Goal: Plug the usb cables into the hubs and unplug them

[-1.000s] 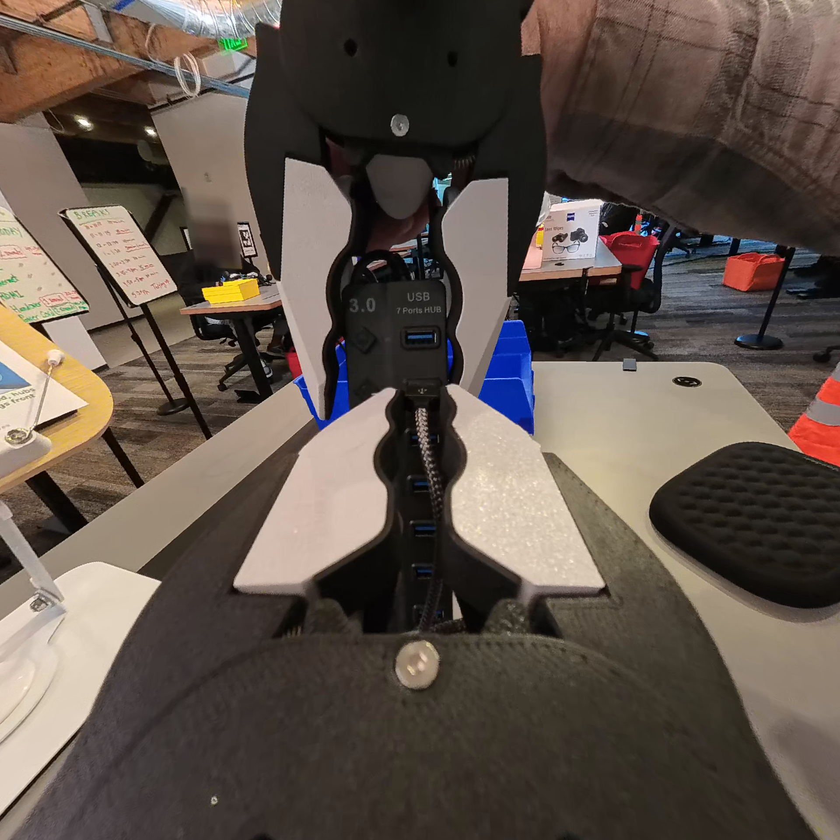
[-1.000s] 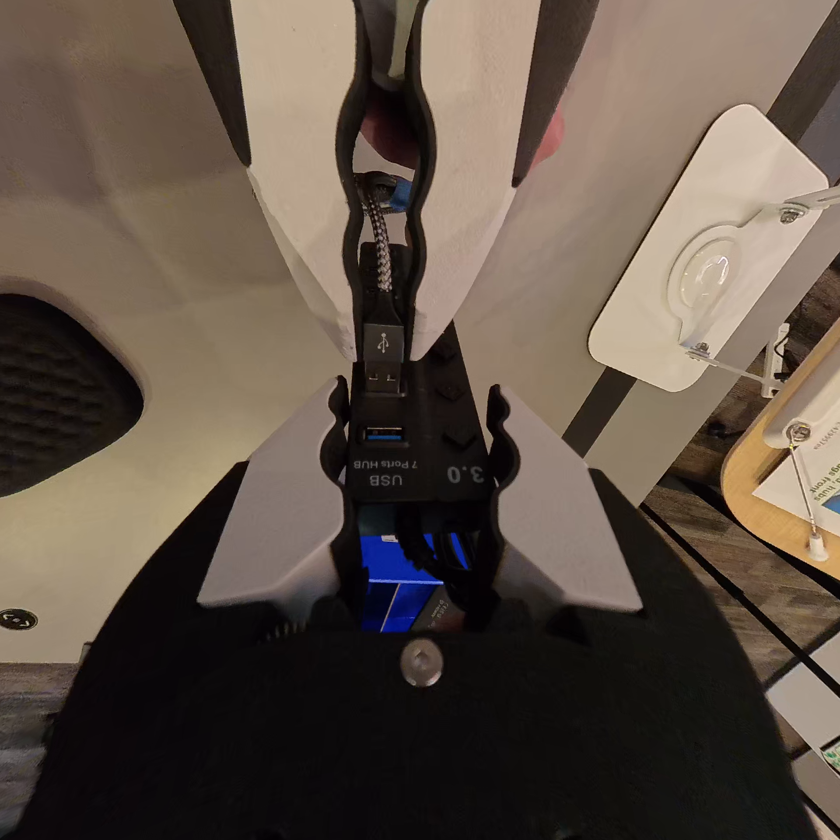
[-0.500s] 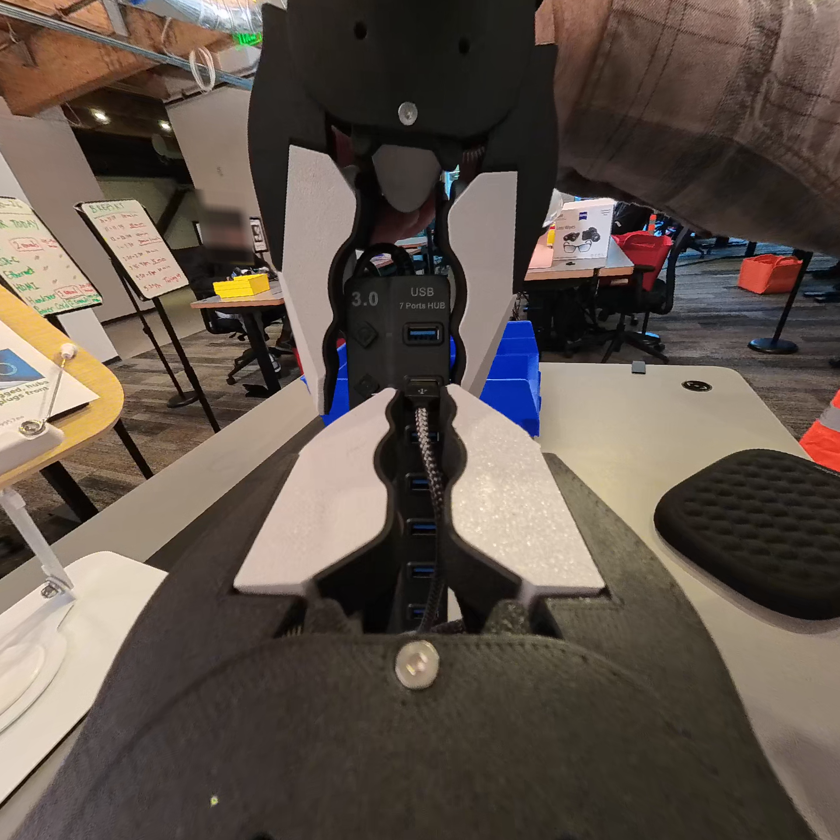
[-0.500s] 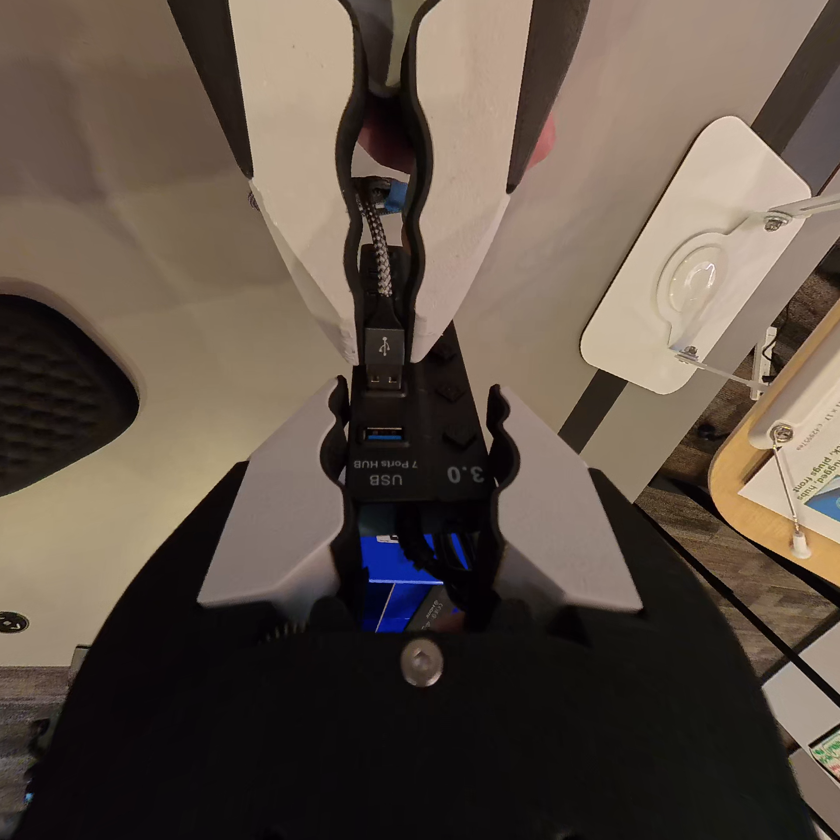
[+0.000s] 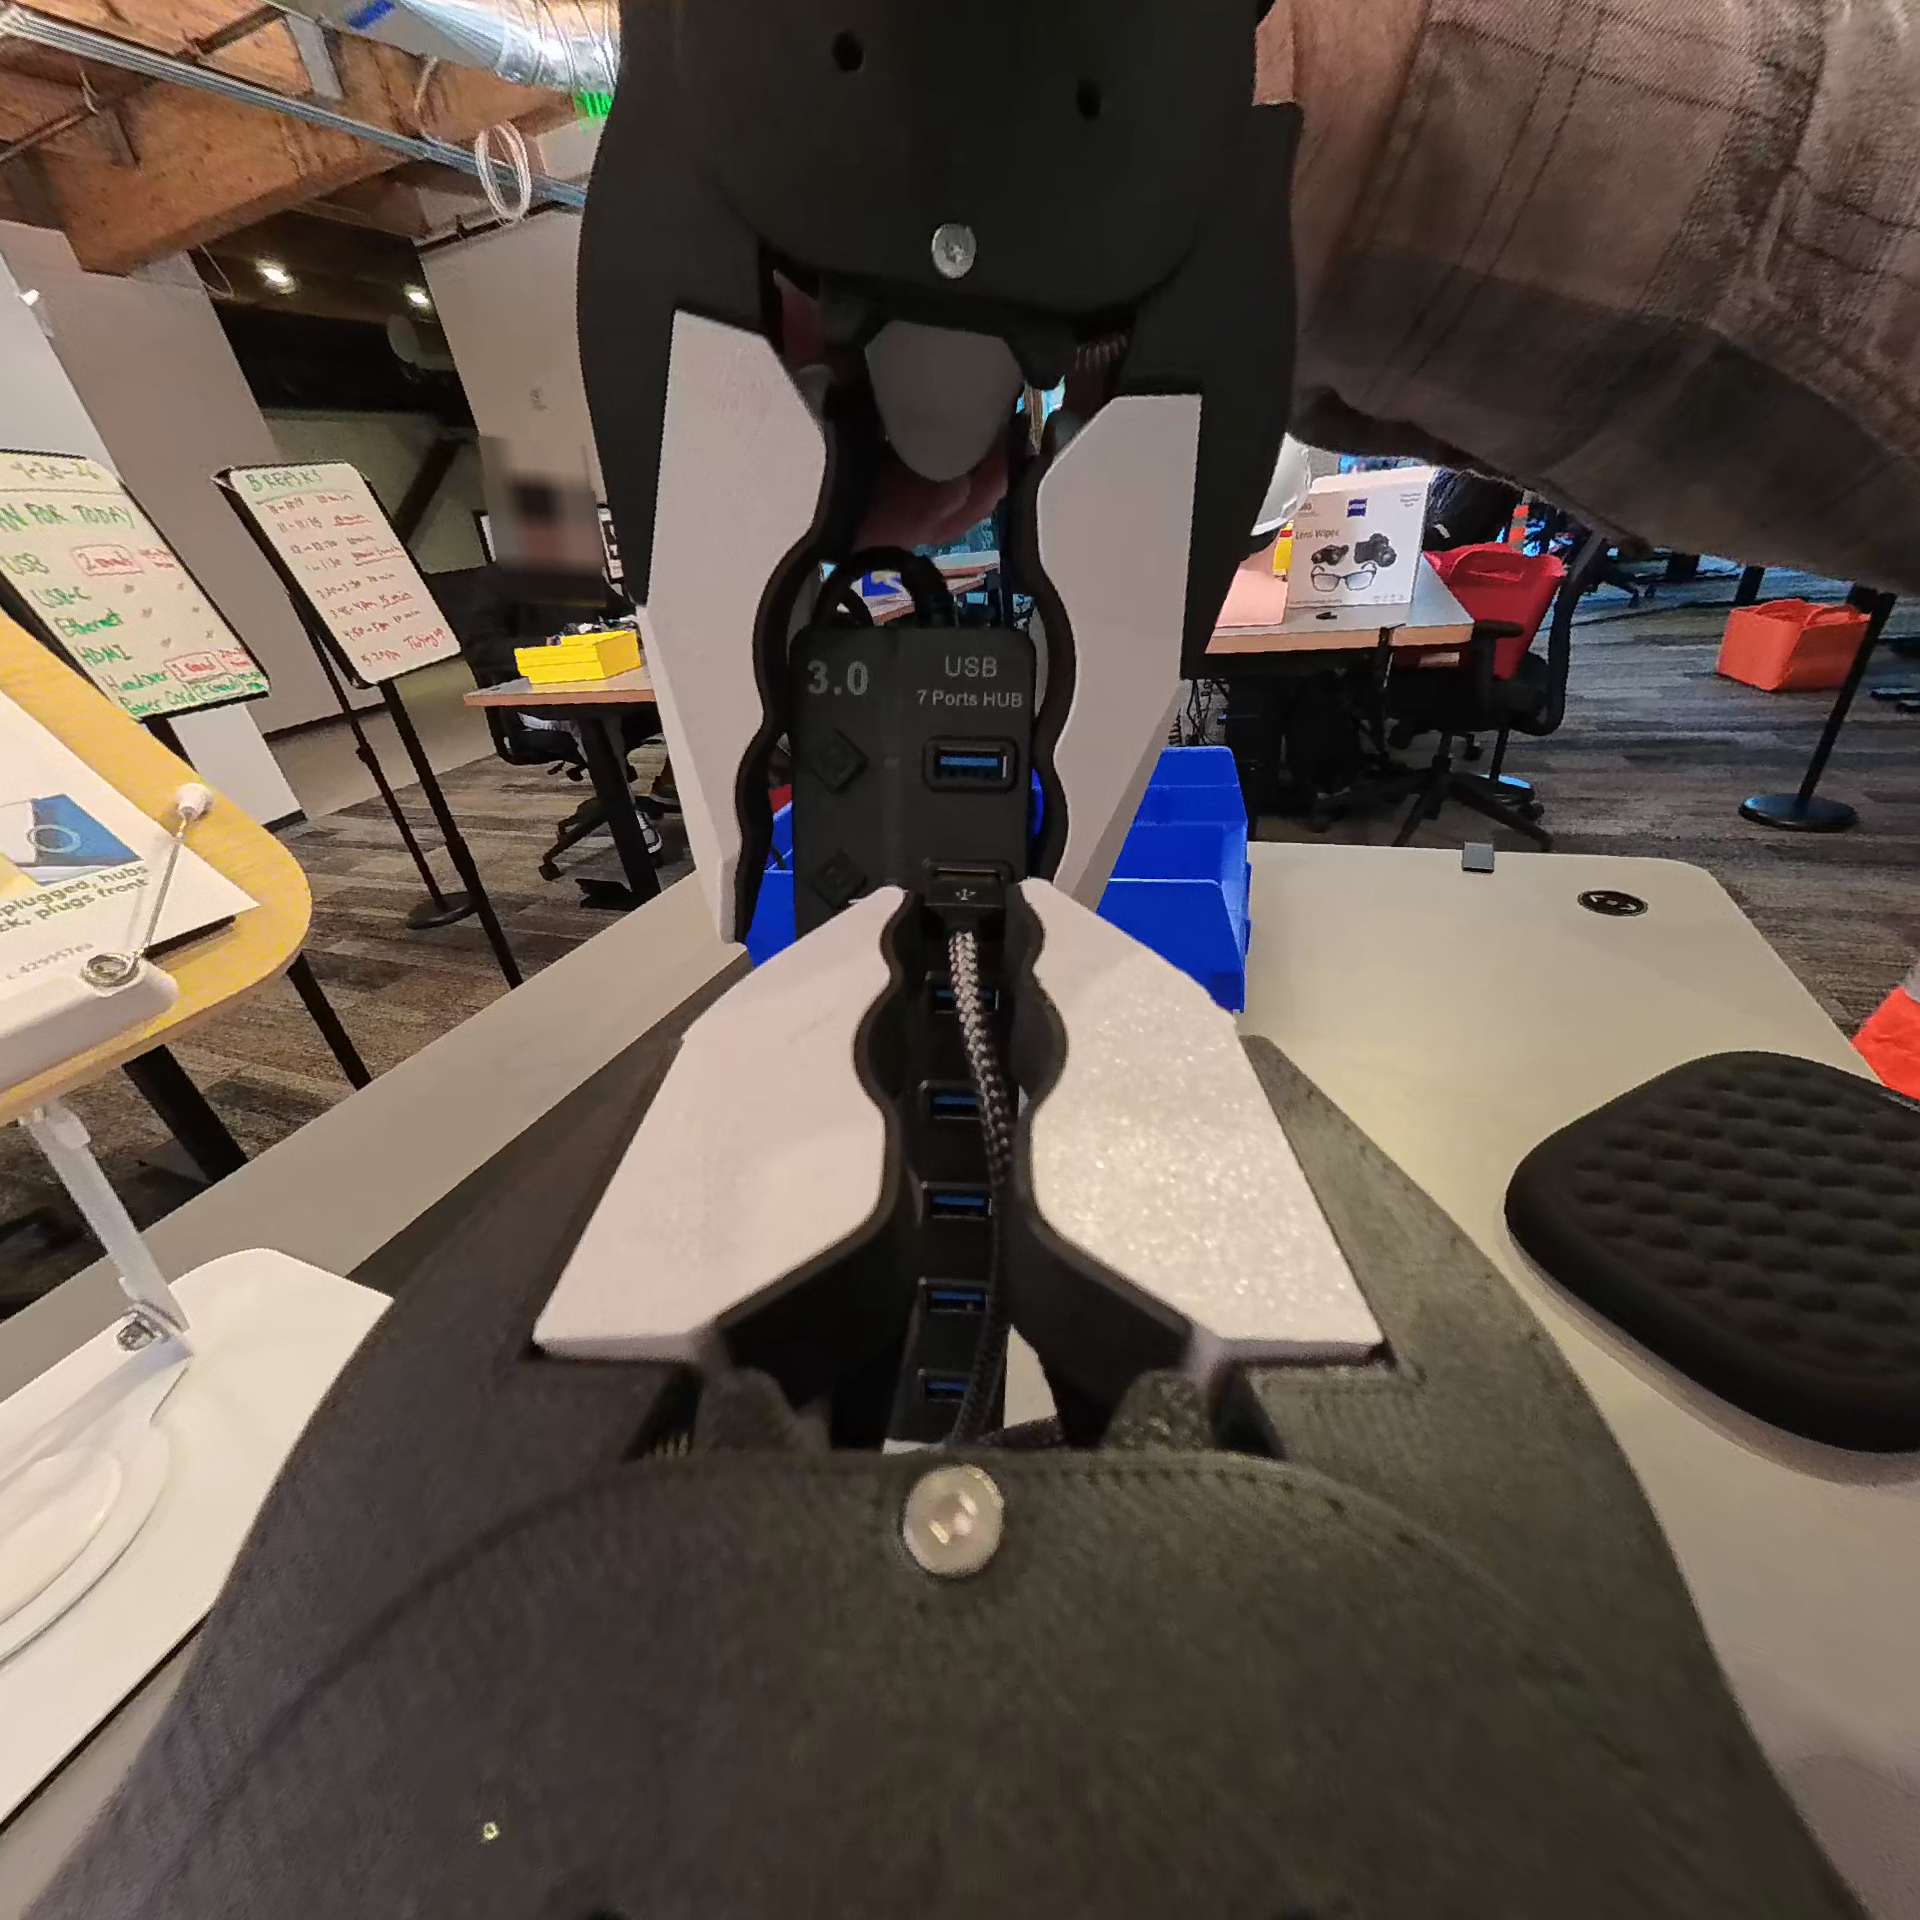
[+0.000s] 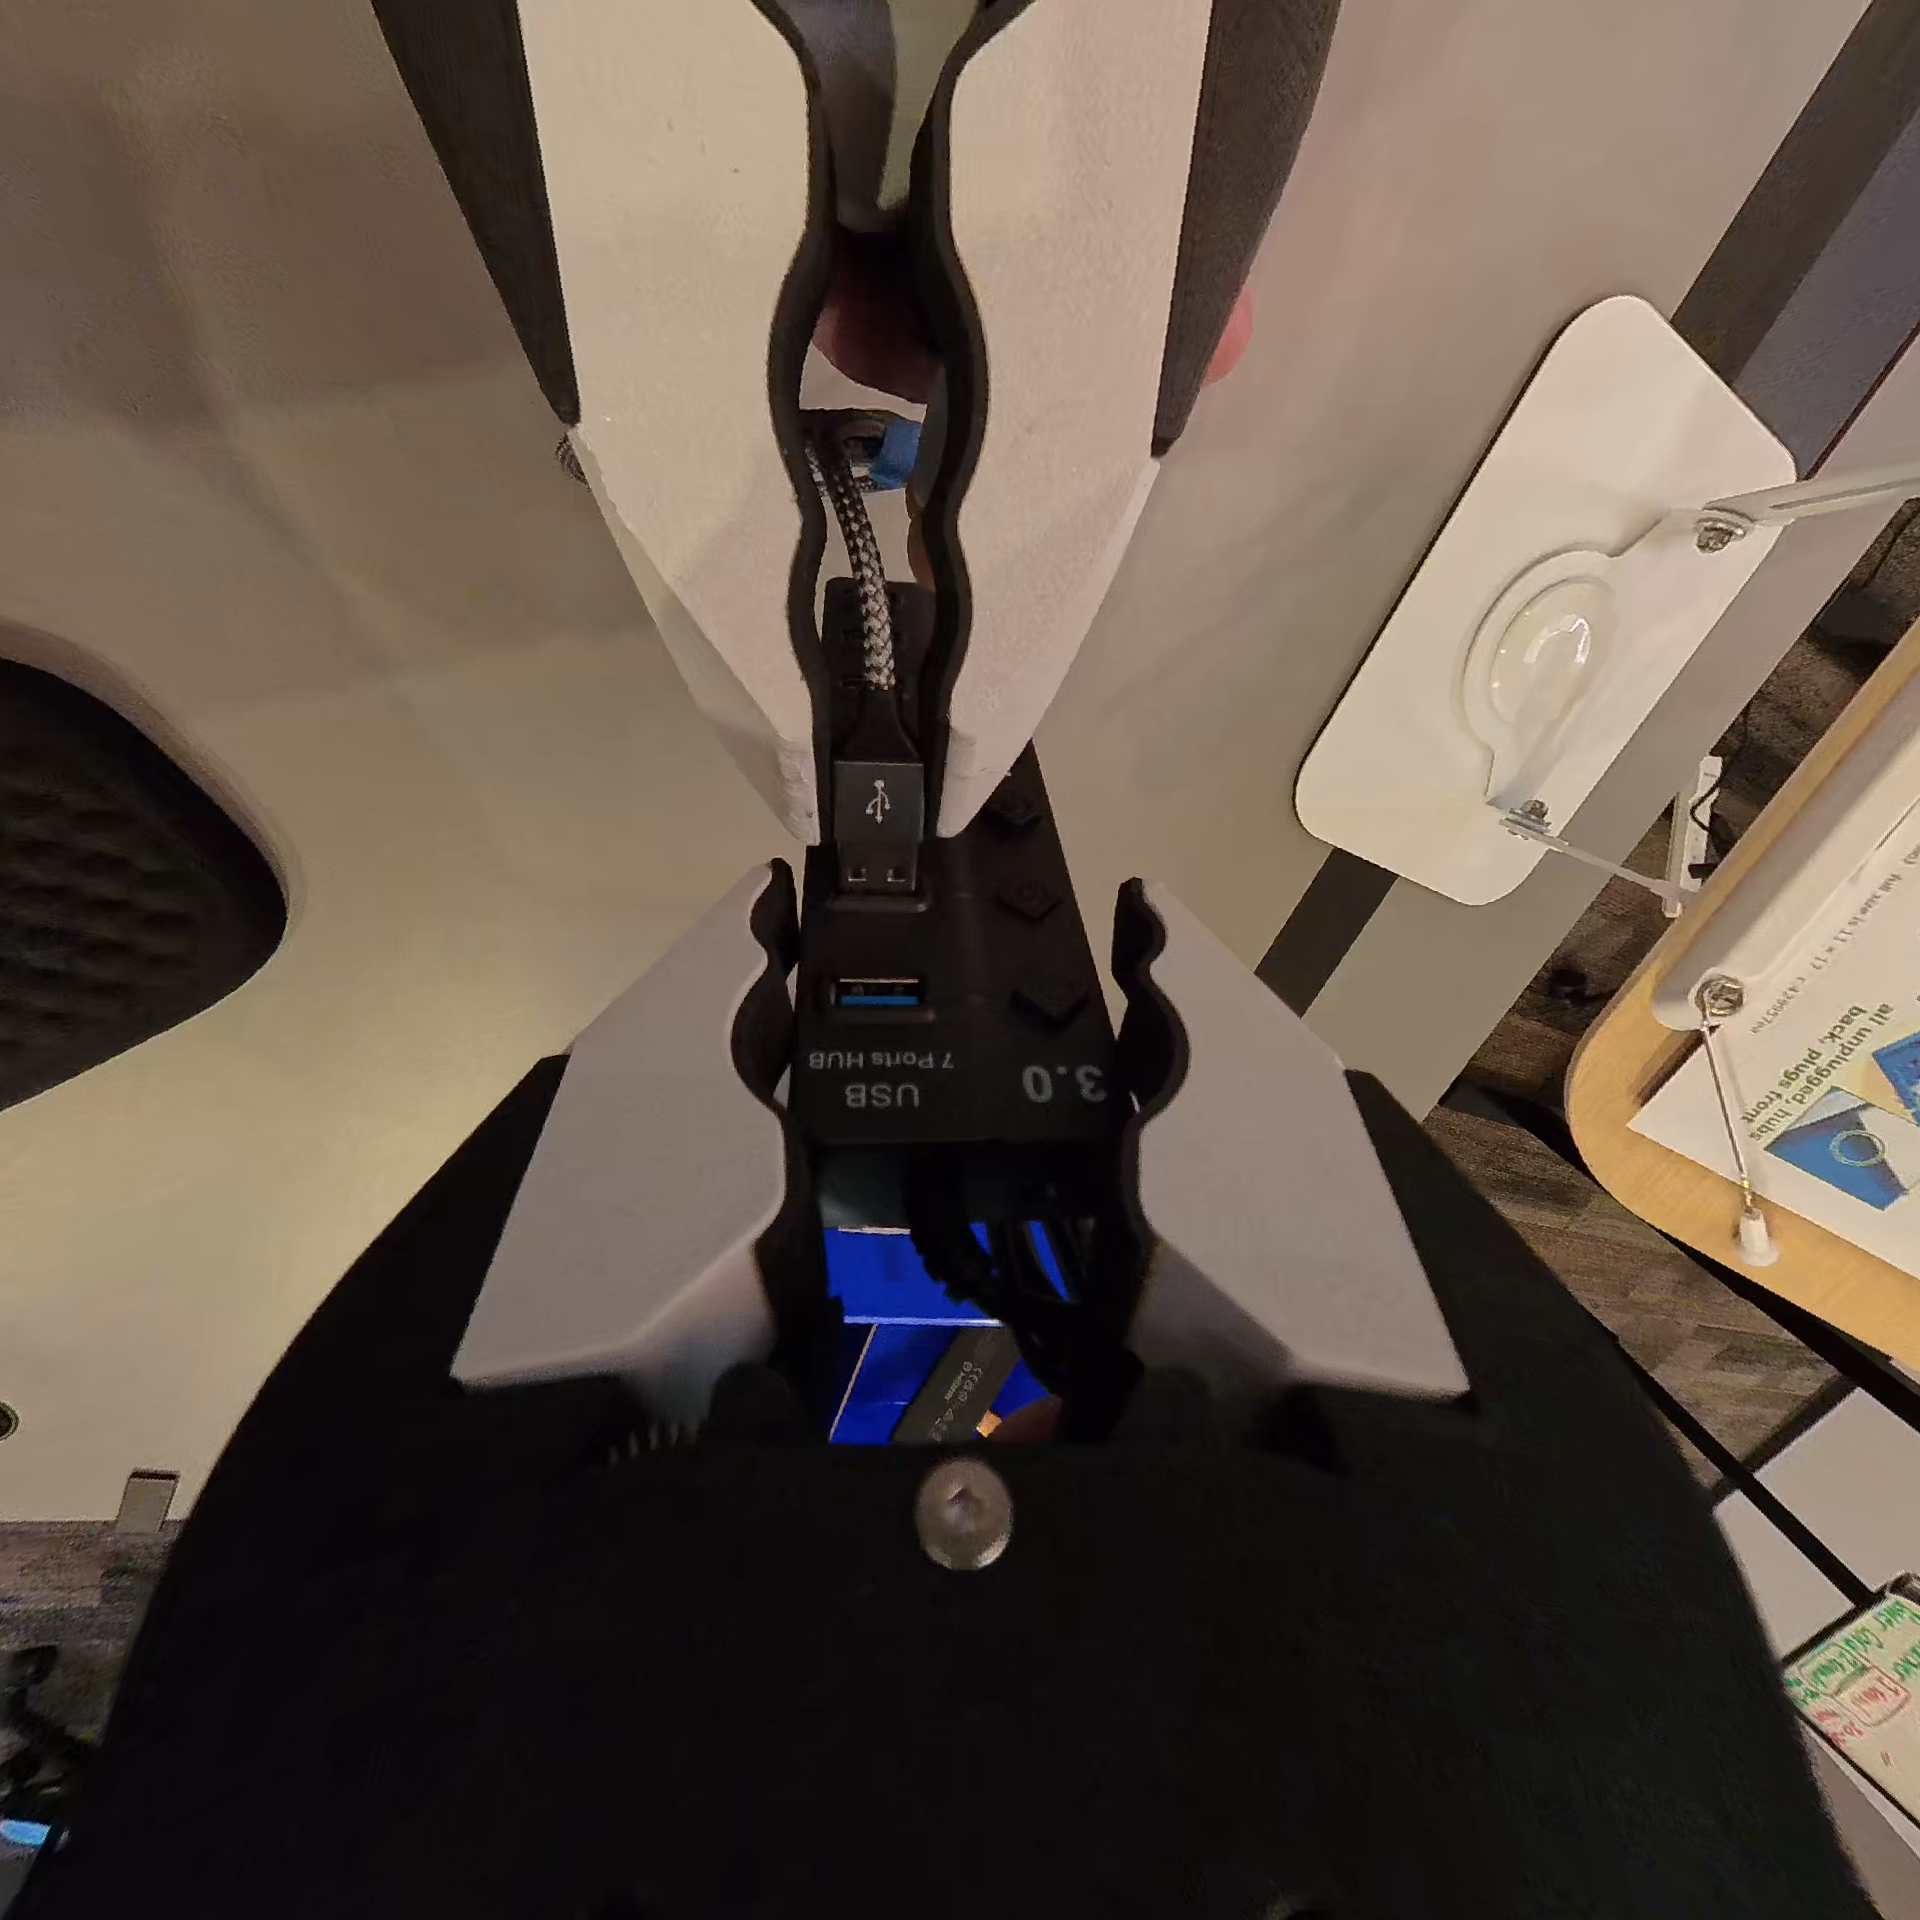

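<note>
A black USB hub (image 5: pixel 904 748) with several blue ports is held in the air above the table. My right gripper (image 5: pixel 914 842) reaches in from above in the left wrist view and is shut on the hub's sides. In its own view (image 6: pixel 954 883) the hub (image 6: pixel 935 1081) sits between its fingers. My left gripper (image 5: pixel 961 914) is shut on a grey USB plug with a braided cable (image 5: pixel 982 1091). In the right wrist view the left gripper (image 6: pixel 881 821) holds the plug (image 6: pixel 878 805) with its metal tip partway in the hub's second port.
A grey table (image 5: pixel 1455 987) lies below, with a black padded rest (image 5: pixel 1745 1226) on the right and blue bins (image 5: pixel 1184 862) at its far edge. A white stand base (image 5: pixel 104 1455) sits on the left. A plaid sleeve (image 5: pixel 1610 260) crosses the upper right. Only a small space, under 4 cm, lies between the two pairs of fingers.
Both grippers have drifted slightly together. The plug stays partway in the second port, with little visible change in depth.
</note>
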The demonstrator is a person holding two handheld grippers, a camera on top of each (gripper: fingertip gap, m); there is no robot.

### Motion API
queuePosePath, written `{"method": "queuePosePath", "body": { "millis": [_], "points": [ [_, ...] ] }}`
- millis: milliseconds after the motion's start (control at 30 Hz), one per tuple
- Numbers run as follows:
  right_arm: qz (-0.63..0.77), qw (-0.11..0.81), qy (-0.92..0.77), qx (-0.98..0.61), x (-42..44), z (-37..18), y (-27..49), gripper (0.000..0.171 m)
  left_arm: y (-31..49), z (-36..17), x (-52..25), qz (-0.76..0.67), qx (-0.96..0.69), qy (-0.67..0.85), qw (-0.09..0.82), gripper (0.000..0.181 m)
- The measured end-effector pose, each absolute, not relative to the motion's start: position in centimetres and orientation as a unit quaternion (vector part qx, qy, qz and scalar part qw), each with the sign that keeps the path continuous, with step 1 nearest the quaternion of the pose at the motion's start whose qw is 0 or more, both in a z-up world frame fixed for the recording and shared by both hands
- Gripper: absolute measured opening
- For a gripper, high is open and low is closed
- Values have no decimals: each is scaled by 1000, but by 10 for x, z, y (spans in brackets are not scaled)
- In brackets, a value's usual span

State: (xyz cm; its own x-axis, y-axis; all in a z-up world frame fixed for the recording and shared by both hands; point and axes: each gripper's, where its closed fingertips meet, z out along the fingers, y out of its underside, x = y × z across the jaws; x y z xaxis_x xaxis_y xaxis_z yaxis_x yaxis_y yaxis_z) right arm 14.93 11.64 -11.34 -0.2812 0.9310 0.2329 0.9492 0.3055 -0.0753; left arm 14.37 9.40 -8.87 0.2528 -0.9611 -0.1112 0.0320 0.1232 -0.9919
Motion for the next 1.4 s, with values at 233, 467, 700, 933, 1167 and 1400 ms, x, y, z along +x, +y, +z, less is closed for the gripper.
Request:
{"method": "queuePosePath", "body": {
  "millis": [233, 467, 700, 933, 1167, 1400],
  "points": [
    [-42, 122, -802, -583, 146, -110, 115, 60, 93, -86, 142, -415, -512, 439, 611, 14],
    [-49, 128, -806, -576, 143, -109, 113, 60, 92, -86, 143, -413, -514, 434, 614, 14],
    [-36, 138, -807, -573, 138, -105, 109, 60, 89, -83, 142, -421, -496, 432, 624, 15],
    [0, 161, -808, -566, 128, -96, 99, 60, 82, -74, 138, -443, -459, 436, 635, 14],
    [13, 174, -810, -560, 120, -90, 95, 56, 81, -70, 134, -447, -437, 441, 644, 15],
    [4, 177, -803, -569, 120, -88, 99, 56, 83, -67, 131, -435, -437, 436, 656, 15]
  ]
}}
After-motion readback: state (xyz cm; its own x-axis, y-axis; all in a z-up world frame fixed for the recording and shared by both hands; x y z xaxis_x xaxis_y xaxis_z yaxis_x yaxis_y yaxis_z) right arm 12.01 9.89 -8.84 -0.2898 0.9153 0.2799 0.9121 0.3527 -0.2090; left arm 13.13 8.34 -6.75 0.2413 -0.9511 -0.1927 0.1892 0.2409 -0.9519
